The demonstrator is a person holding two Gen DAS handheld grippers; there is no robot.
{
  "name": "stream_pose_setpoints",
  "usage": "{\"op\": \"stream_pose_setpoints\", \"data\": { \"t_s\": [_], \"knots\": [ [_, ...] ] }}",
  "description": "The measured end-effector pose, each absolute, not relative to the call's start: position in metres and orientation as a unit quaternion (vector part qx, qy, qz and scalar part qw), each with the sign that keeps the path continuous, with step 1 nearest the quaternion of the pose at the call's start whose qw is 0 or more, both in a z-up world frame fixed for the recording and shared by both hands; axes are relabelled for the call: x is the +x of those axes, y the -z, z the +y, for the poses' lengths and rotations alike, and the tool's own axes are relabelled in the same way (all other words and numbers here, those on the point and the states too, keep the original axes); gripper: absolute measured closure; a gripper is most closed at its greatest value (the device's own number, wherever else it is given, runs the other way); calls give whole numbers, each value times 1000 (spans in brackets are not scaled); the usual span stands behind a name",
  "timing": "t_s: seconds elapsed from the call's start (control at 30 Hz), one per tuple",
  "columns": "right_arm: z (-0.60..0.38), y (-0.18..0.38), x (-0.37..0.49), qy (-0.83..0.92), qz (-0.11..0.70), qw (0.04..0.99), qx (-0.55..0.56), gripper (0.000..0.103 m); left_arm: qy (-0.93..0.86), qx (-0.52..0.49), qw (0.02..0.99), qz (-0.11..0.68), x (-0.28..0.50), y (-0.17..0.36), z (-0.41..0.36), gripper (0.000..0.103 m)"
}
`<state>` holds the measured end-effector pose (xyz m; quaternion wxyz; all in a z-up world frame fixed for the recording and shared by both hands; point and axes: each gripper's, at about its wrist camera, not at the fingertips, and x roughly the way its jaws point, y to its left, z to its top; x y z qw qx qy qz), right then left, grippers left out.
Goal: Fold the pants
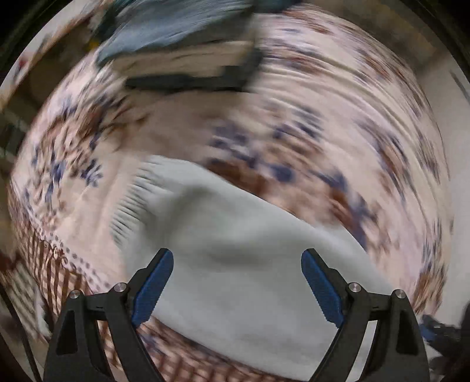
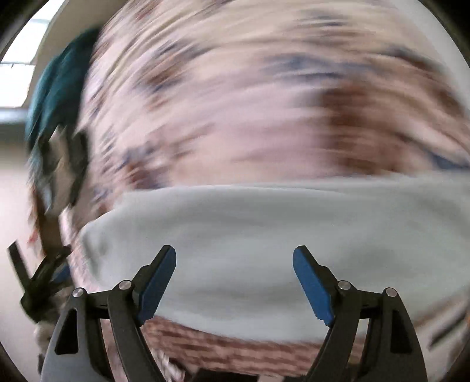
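Observation:
The light grey pants [image 1: 235, 223] lie on a floral cloth [image 1: 293, 132], with a ribbed band [image 1: 132, 199] at their left end. My left gripper [image 1: 237, 254] hangs over them, pointing down, open, with nothing pinched between its blue pads. In the right wrist view the pants [image 2: 235, 217] stretch as a wide grey band across the cloth [image 2: 235, 102]. My right gripper [image 2: 235, 249] is open above them, its pads clear of the fabric. Both views are heavily blurred.
A blue-grey garment [image 1: 164, 26] and a dark flat thing [image 1: 191, 79] lie at the far side of the cloth. A brown checked border [image 1: 58, 279] runs along the near edge. A teal shape [image 2: 58, 94] and a black blurred device [image 2: 38, 282] show at the left.

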<state>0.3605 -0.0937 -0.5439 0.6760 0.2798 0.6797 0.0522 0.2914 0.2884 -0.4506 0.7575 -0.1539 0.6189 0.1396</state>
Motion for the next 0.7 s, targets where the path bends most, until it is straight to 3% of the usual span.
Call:
{"op": "stream_pose_setpoints", "data": {
  "t_s": [0.17,0.33,0.4,0.43,0.47,0.53,0.7],
  "knots": [
    [41,563,448,-119,721,646,219,19,-124,-267,701,649,329,502,419,14],
    [110,602,519,-130,774,597,165,19,-61,-310,648,693,360,566,440,14],
    [126,628,538,-127,800,567,149,19,-45,-301,642,704,368,583,432,23],
    [134,641,541,-136,815,546,136,22,-46,-285,645,707,371,583,429,35],
    [143,654,541,-148,828,527,124,46,-43,-259,657,707,373,582,422,50],
    [152,670,536,-151,847,500,96,80,-39,-216,679,700,371,573,413,60],
    [138,638,545,-87,799,591,72,102,-68,-108,717,685,355,560,401,63]
  ]
}}
